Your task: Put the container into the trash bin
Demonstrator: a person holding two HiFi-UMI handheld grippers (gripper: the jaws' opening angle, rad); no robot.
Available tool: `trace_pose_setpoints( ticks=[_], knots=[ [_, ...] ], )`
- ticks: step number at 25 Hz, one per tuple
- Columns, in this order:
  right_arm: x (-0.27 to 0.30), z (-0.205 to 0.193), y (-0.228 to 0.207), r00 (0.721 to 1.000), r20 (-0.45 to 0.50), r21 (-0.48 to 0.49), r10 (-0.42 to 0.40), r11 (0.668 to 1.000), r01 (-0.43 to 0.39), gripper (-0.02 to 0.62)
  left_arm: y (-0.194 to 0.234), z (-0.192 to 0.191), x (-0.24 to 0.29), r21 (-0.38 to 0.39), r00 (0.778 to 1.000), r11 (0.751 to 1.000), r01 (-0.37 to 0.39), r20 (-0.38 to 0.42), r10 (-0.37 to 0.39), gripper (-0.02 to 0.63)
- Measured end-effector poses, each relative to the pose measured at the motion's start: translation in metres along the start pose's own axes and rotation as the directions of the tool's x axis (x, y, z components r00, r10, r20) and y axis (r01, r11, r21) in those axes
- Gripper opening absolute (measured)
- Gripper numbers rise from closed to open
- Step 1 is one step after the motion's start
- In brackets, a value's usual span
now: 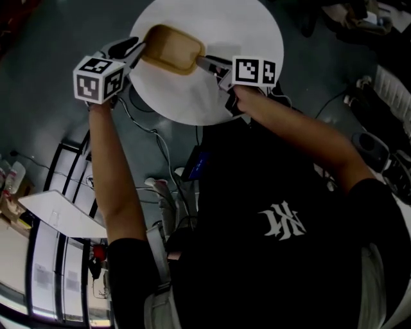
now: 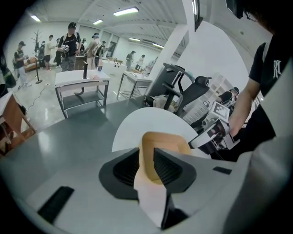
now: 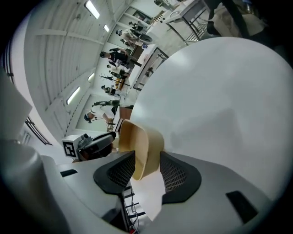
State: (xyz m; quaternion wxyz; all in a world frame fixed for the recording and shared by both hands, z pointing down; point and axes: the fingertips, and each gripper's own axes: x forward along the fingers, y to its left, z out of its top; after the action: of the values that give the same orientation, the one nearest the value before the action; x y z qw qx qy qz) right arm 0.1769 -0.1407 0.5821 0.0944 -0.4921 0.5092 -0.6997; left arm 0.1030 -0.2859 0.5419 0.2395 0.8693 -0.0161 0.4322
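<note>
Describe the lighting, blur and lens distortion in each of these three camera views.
Head view: dim overall, dark floor, only the white round top stands bright, the container clear against it. Left gripper view: strong fisheye bending, a glaring ceiling light, the container's near edge soft. Right gripper view: tilted, curved at the edges, the white round top almost washed out.

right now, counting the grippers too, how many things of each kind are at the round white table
container: 1
grippers: 2, left gripper jaws opening, right gripper open, container's rim between both pairs
table: 1
total: 4
</note>
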Motion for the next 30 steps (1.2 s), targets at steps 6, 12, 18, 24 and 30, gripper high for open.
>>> trace_pose_setpoints(
  ticks=[6,12,18,24,30],
  knots=[
    [0.009,0.000,-0.014,0.999,0.013,0.058,-0.051,0.997,0.050,0.179,0.003,-0.012,0.018,0.001,0.999,1.000,-0.011,-0.053,0.011,0.095],
    [0.009,0.000,-0.017,0.996,0.016,0.058,-0.083,0.995,0.082,0.152,0.003,-0.020,0.026,-0.011,0.997,0.999,-0.032,-0.069,0.031,0.066],
    [0.010,0.003,-0.012,0.996,0.027,0.060,-0.086,0.995,0.084,0.097,0.000,-0.023,0.025,-0.020,0.997,0.999,-0.043,-0.070,0.041,0.032],
    [0.008,0.008,-0.004,0.998,0.040,0.058,-0.056,0.997,0.053,0.080,-0.001,-0.018,0.012,-0.056,0.998,0.996,-0.064,-0.024,0.063,0.025],
    [-0.006,0.016,0.018,0.997,0.075,-0.028,-0.022,0.999,0.025,0.074,-0.014,-0.001,-0.015,-0.052,0.992,0.992,-0.114,0.046,0.117,0.023]
  ],
)
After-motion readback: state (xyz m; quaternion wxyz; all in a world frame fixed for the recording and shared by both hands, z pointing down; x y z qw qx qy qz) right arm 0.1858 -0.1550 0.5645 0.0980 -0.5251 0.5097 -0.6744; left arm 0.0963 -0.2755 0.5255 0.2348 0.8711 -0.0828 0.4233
